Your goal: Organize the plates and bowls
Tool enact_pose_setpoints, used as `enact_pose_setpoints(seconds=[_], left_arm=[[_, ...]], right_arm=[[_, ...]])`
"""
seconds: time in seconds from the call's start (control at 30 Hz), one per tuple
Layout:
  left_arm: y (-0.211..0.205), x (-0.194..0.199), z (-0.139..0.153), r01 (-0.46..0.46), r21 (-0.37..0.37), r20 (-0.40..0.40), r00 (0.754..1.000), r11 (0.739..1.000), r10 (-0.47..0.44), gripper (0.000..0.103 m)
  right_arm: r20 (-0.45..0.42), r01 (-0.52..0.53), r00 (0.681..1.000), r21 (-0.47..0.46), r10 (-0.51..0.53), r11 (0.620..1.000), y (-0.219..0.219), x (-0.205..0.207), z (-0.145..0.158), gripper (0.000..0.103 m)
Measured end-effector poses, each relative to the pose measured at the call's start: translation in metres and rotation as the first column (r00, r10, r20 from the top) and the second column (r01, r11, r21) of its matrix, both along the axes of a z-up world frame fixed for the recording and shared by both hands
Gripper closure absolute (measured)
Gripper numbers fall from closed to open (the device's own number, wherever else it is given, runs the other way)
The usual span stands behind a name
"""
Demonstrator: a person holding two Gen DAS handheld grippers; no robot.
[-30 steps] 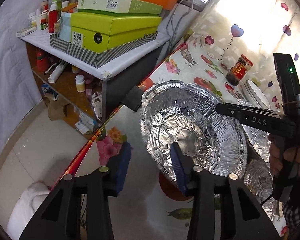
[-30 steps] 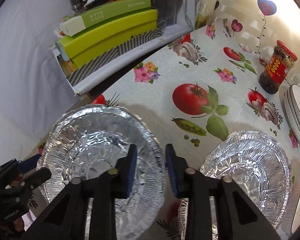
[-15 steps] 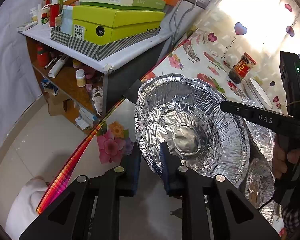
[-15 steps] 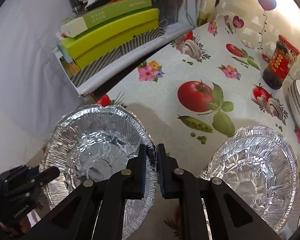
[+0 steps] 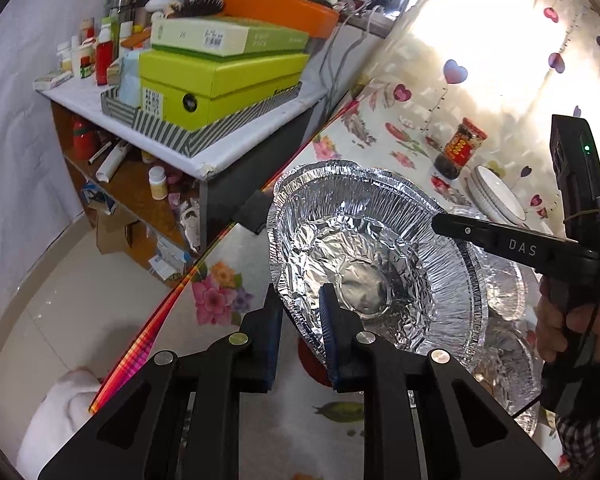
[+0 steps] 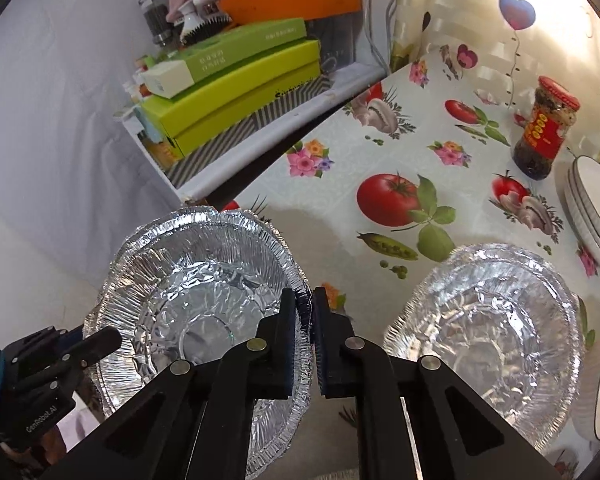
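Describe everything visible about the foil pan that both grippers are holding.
The foil pan is round, shiny crinkled aluminium with a ribbed, sloping wall, a rolled rim and a flat circular bottom. A second rim edge showing behind suggests nested pans. It sits tilted near the table's edge. The right gripper pinches its rim on one side; the left gripper clamps the opposite rim. Whether its underside touches the tablecloth cannot be told.

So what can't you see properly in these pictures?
- Left wrist view: how many crinkled silver foil bowls are nested in the held stack; rims overlap.
- Left wrist view: the table under that stack; the foil hides it.
- Right wrist view: the white ceramic plates, cut off by the right edge.
- Right wrist view: the red-lidded sauce jar label, too small to read.
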State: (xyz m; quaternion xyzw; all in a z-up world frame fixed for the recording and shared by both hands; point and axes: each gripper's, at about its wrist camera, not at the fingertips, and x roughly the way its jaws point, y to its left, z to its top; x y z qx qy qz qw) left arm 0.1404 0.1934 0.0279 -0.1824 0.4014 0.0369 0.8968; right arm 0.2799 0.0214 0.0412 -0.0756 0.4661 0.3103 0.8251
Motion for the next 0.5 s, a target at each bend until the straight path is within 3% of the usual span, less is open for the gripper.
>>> enact_pose_setpoints(seconds=[0.5], left_arm=[[-0.051, -0.017, 0.025, 0.112, 0.015, 0.048, 0.992, 0.994, -0.112, 0.083]], right_arm=[[0.025, 0.088, 0.996, 0.034, -0.089, 0.996, -0.073, -0.038, 0.027, 0.094]])
